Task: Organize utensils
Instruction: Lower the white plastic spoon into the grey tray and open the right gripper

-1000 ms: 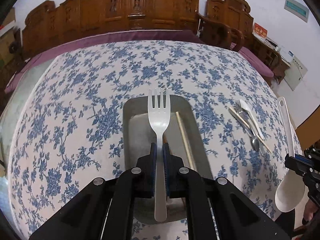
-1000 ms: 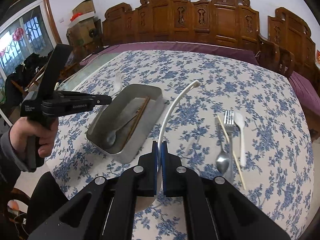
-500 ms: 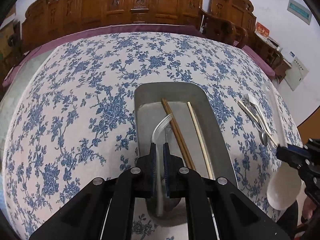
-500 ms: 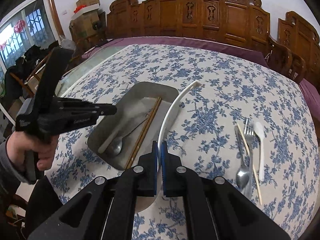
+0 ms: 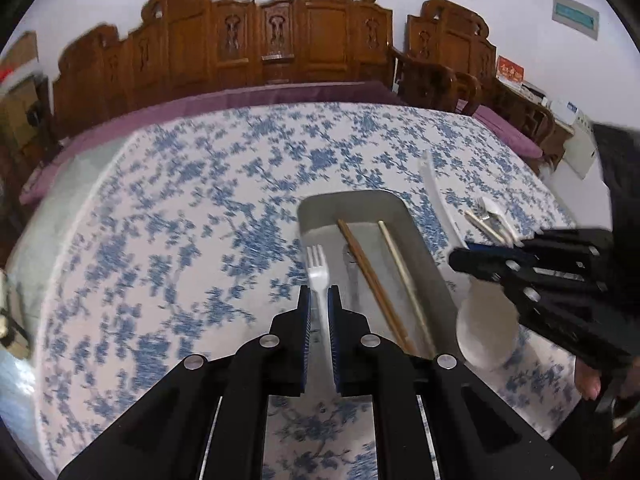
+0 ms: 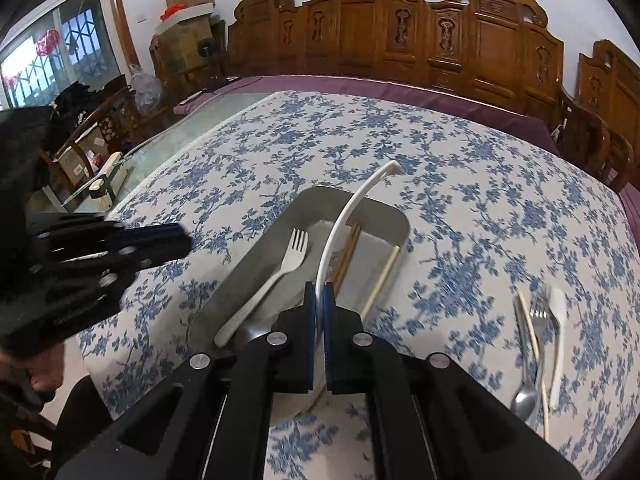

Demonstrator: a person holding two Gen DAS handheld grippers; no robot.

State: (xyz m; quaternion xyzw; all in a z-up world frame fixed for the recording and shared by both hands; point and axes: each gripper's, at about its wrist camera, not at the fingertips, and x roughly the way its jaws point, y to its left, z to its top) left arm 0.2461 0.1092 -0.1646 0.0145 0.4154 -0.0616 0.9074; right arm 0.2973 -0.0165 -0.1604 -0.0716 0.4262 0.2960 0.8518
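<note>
A grey metal tray (image 5: 400, 204) (image 6: 394, 216) lies on the flowered tablecloth. In it lie a white plastic fork (image 6: 276, 276) (image 5: 318, 272), brown chopsticks (image 5: 372, 280) and a pale chopstick (image 5: 404, 272). My left gripper (image 5: 319, 300) has its jaws slightly apart around the fork's handle; from the right wrist view the fork rests in the tray and the left gripper (image 6: 176, 238) is off to the tray's left. My right gripper (image 6: 319, 300) is shut on a white ladle (image 6: 352, 208) (image 5: 484, 332), held over the tray's near right.
On the cloth right of the tray lie a metal fork (image 6: 538, 320), a metal spoon (image 6: 524, 396), a white spoon (image 6: 558, 320) and a pale chopstick (image 6: 532, 344). Carved wooden chairs (image 6: 400, 28) ring the far side of the table.
The fork went down into the tray and lies there, my left gripper's jaws loosened and pulled back to the left. My right gripper carried the ladle closer, over the tray.
</note>
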